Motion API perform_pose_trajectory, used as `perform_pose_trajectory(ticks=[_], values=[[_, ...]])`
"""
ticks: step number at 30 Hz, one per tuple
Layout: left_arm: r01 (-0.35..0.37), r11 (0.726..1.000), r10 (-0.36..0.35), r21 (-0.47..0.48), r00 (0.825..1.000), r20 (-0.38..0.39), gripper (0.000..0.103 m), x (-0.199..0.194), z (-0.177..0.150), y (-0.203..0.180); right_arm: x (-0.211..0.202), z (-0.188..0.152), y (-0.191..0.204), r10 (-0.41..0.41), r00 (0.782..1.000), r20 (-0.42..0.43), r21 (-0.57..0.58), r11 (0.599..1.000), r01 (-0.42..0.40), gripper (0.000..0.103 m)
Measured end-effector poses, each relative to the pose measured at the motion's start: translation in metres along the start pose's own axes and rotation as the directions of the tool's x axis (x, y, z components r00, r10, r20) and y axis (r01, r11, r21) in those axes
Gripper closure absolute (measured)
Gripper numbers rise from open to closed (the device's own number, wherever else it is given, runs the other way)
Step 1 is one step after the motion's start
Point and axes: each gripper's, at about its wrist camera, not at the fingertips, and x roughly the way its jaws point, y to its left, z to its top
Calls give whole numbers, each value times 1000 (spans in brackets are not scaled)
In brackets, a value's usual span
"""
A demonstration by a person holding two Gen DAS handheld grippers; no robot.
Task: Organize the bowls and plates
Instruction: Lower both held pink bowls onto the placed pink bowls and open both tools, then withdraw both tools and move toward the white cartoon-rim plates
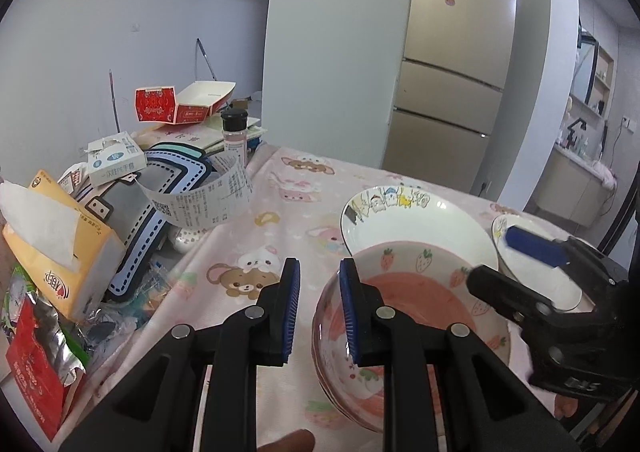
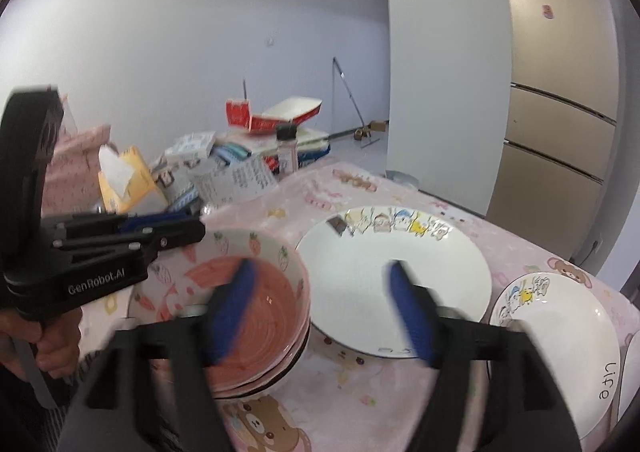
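Right wrist view: right gripper (image 2: 320,312) gapes above pink strawberry-printed ceramic bowl (image 2: 256,316); left gripper (image 1: 320,312) straddles the bowl's rim, nearly closed, grip unclear.

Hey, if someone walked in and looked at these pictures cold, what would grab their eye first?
Probably the pink strawberry bowl, topmost of a stack at the near edge of the pink cartoon tablecloth, with the right hand-held gripper open wide above it. Just right of it lies the big white plate with cartoon figures, and the table's far left corner is heaped with clutter, including an orange tissue pack.
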Motion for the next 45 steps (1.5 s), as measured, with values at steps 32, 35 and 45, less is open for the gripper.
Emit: perform_pose_trajectory(ticks=[32, 35, 45], values=[[127, 988, -141, 85, 969, 204, 0, -59, 15, -43, -148, 80, -7, -34, 946, 321, -2, 999, 37, 0], [184, 979, -199, 89, 956, 216, 0, -77, 31, -49, -170, 84, -3, -16, 921, 389, -10, 1000, 21, 0], [316, 943, -333, 105, 898, 287, 0, -131, 108, -71, -208, 115, -5, -6, 851, 526, -23, 1000, 21, 0]])
